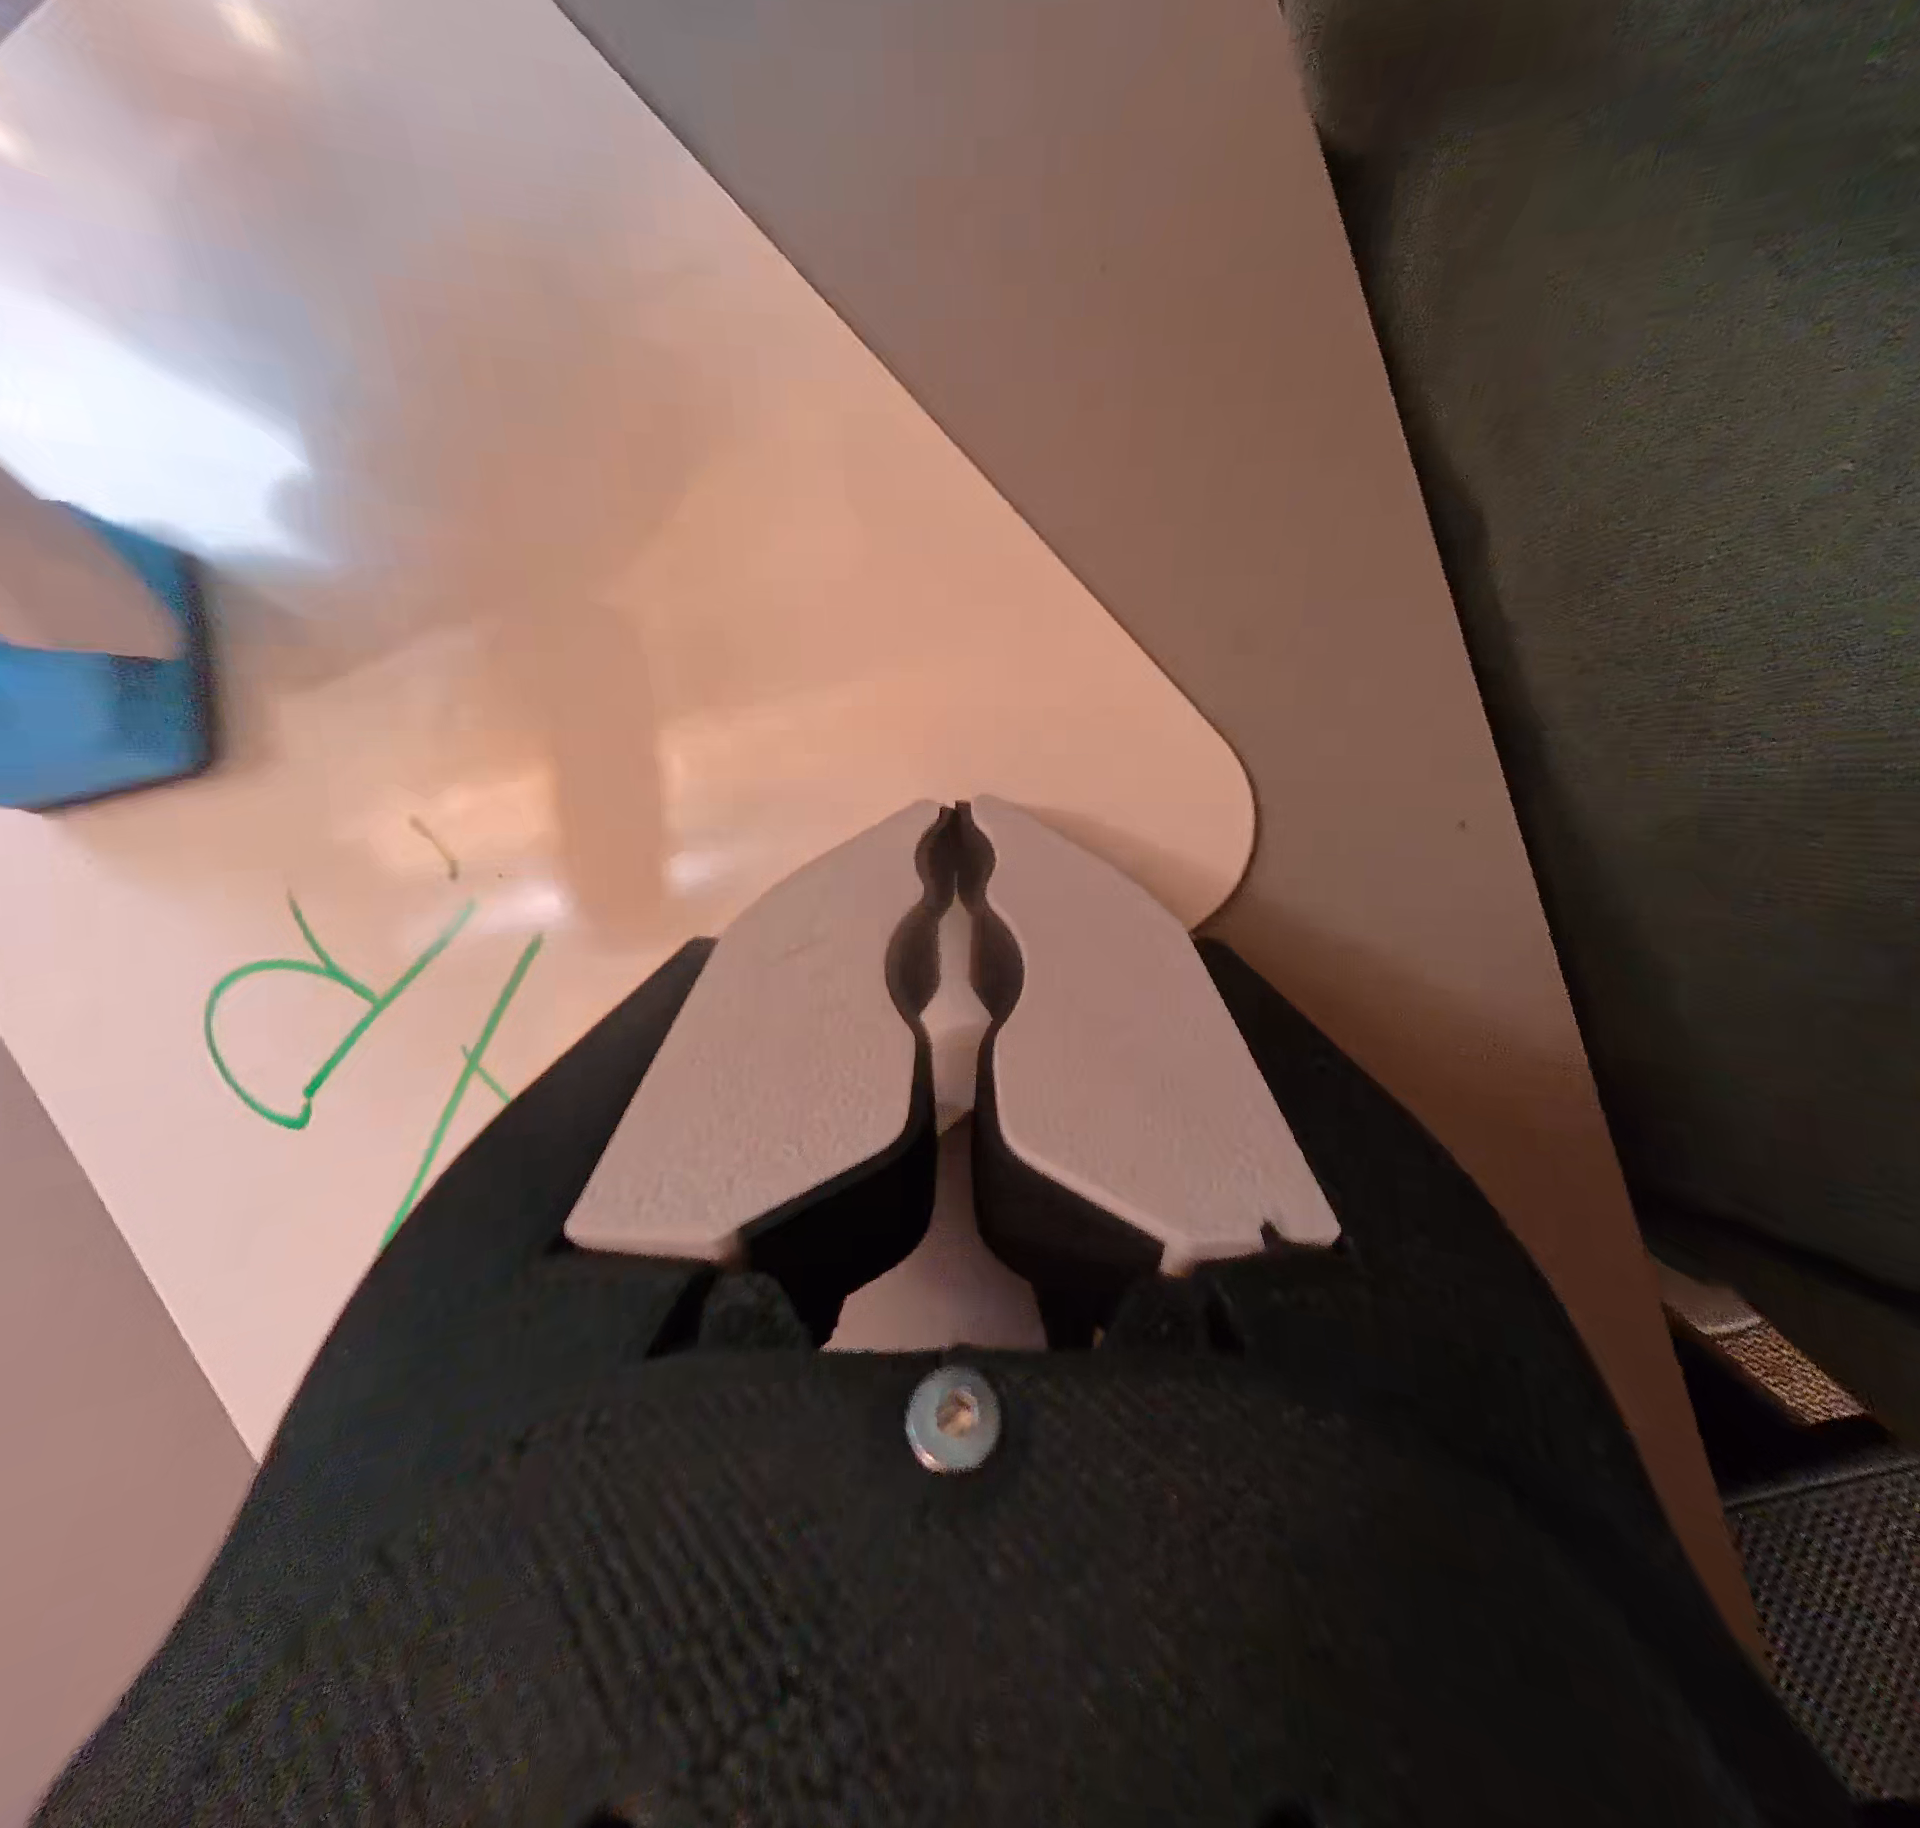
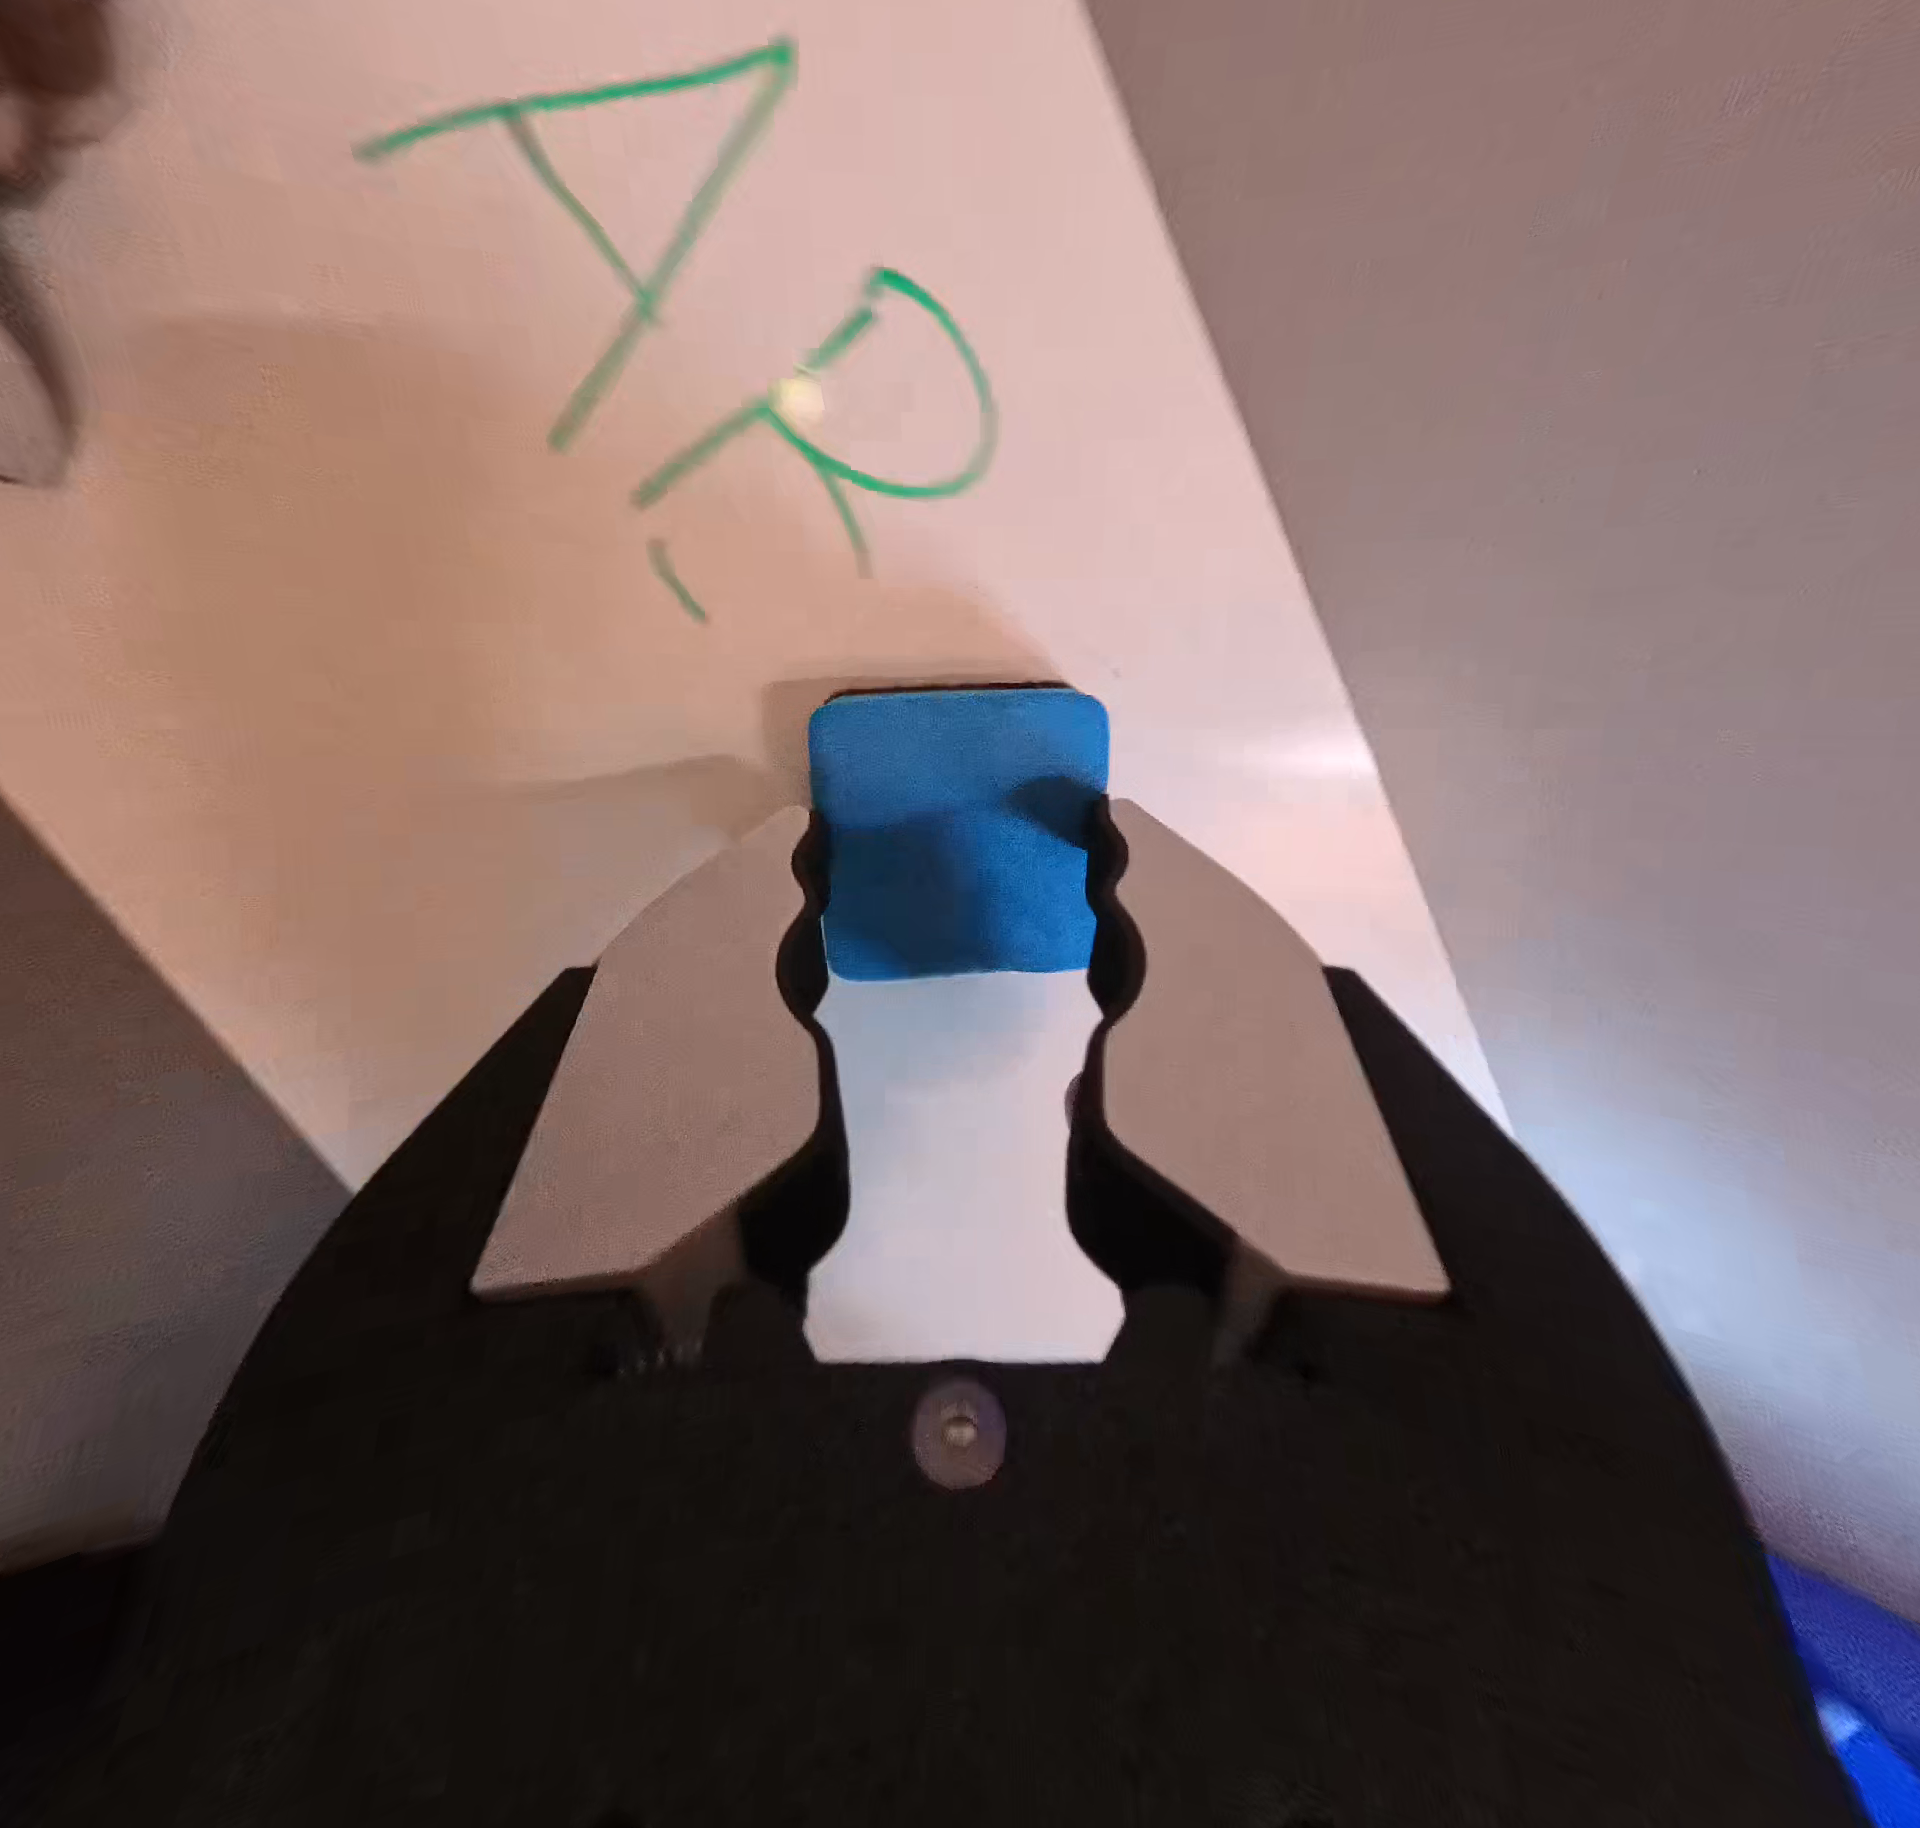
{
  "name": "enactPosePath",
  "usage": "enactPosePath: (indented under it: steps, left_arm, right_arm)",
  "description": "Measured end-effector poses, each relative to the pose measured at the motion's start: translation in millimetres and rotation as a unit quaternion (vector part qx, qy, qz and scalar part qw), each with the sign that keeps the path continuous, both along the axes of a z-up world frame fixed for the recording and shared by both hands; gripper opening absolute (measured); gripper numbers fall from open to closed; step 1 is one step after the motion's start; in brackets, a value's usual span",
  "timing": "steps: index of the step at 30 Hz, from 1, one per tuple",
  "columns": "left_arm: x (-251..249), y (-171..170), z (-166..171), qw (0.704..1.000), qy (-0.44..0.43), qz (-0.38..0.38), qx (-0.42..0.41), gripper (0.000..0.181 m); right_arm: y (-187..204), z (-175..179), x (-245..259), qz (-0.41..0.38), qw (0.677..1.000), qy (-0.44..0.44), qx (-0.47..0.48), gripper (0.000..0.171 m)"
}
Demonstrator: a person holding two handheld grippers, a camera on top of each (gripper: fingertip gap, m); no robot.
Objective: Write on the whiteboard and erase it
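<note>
A glossy white whiteboard (image 1: 727, 583) lies flat on a pale table and bears green marker writing (image 1: 301, 1020). My left gripper (image 1: 958, 810) is shut and empty, resting over the board's rounded corner. In the right wrist view my right gripper (image 2: 954, 817) is shut on a blue eraser (image 2: 956, 822), which sits on the whiteboard (image 2: 312, 635) just below the green writing (image 2: 727, 324) and a short green dash. The eraser also shows blurred at the left edge of the left wrist view (image 1: 94, 708).
The pale table top (image 1: 1039, 220) surrounds the board. A dark green upholstered seat (image 1: 1662, 531) stands beyond the table's right edge. The table (image 2: 1558, 428) also shows to the right of the board. A blurred dark shape (image 2: 42, 168) is at the upper left.
</note>
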State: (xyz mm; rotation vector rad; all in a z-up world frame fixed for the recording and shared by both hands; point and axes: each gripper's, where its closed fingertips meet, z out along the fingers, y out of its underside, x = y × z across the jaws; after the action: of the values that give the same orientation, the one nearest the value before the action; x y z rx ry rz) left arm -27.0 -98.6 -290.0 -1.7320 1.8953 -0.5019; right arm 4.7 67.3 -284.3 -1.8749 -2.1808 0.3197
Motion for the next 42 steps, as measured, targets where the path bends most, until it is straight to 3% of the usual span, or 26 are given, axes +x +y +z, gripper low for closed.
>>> enactPosePath:
  steps: [3,5,7,8,10,13,14,18,20,23,24,26,28,29,33,35,38,40,42]
  left_arm:
    - [3,-1,0,1.0,0.0,-0.006,-0.004,0.0]
    - [3,0,0,1.0,-0.002,-0.004,-0.006,0.0]
    - [3,1,0,1.0,-0.003,0.0,-0.002,0.0]
    - [3,1,0,1.0,-0.002,0.002,0.002,0.0]
    - [3,2,0,1.0,-0.002,0.001,0.006,0.0]
    - [4,2,0,1.0,-0.003,-0.002,-0.003,0.0]
    - [5,3,0,1.0,-0.004,-0.002,-0.006,0.0]
    - [5,4,0,1.0,-0.003,0.006,0.002,0.0]
    - [5,5,0,1.0,-0.002,0.007,0.009,0.0]
    - [5,5,0,1.0,-0.001,0.002,0.001,0.0]
    - [5,5,0,1.0,0.0,0.001,-0.002,0.0]
    - [5,5,0,1.0,0.004,0.001,0.002,0.0]
    - [5,6,0,1.0,0.004,0.005,0.008,0.0]
    - [5,5,-1,1.0,0.004,0.006,0.009,0.0]
    - [3,5,-1,1.0,0.008,0.003,0.013,0.0]
    - [3,3,-1,1.0,0.012,0.001,0.007,0.0]
    - [4,3,-1,1.0,0.016,0.002,0.017,0.0]
    - [3,3,-1,1.0,0.014,0.004,0.02,0.0]
    - [1,2,-1,1.0,0.017,0.002,0.021,0.0]
  right_arm:
    - [-38,0,-33,0.071,0.997,0.009,0.008,0.049]
    - [-7,0,-48,0.018,0.999,0.045,0.004,0.049]
    - [35,0,-33,-0.047,0.998,0.048,0.011,0.048]
    - [38,0,-20,-0.053,0.998,0.036,0.012,0.048]
    - [-1,0,-10,-0.004,1.0,0.017,-0.003,0.048]
    - [-70,0,-35,0.101,0.995,0.018,-0.001,0.049]
    - [-67,0,-46,0.101,0.994,0.029,-0.003,0.049]
    - [27,1,-37,-0.028,0.998,0.051,0.007,0.048]
    - [-2,1,-24,0.013,0.999,0.031,-0.002,0.048]
    - [-69,2,-46,0.109,0.994,0.031,0.0,0.049]
    - [-67,2,-61,0.101,0.994,0.048,-0.008,0.049]
    - [-25,2,-80,0.038,0.996,0.079,-0.011,0.049]
    - [16,2,-66,-0.006,0.998,0.062,0.011,0.048]
    - [15,2,-57,-0.007,0.998,0.056,0.006,0.048]
    - [-74,1,-70,0.109,0.993,0.053,-0.015,0.048]
    - [-71,-1,-96,0.099,0.992,0.078,-0.02,0.049]
    - [-13,-1,-94,0.036,0.996,0.08,-0.004,0.048]
    - [-32,-1,-73,0.063,0.996,0.06,-0.016,0.048]
    - [-82,-1,-76,0.126,0.99,0.061,-0.026,0.048]
